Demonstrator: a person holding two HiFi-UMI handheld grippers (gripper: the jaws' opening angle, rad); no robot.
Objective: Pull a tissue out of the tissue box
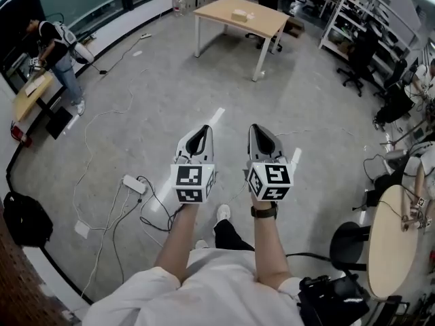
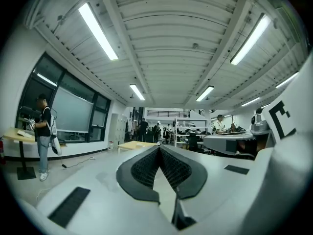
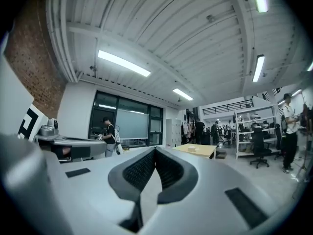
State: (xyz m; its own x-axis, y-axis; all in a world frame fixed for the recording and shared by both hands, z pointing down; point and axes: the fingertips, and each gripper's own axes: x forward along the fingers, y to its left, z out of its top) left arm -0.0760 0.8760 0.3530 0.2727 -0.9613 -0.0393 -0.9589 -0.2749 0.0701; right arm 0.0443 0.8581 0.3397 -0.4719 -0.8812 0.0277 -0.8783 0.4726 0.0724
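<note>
Left gripper (image 1: 203, 130) and right gripper (image 1: 255, 130), both closed and empty, sit mid-frame, well apart from the tissue box (image 1: 241, 15) on the upper-centre table (image 1: 268, 24).

Well ahead of the left gripper (image 1: 203, 129) and right gripper (image 1: 255, 128), level side by side, a pale cardboard tissue box (image 1: 242, 15) sits on a light wooden table (image 1: 270, 22).

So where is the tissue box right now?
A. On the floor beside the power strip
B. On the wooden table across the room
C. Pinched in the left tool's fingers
B: the tissue box sits on top of the wooden table, far across the floor from the person.
</note>
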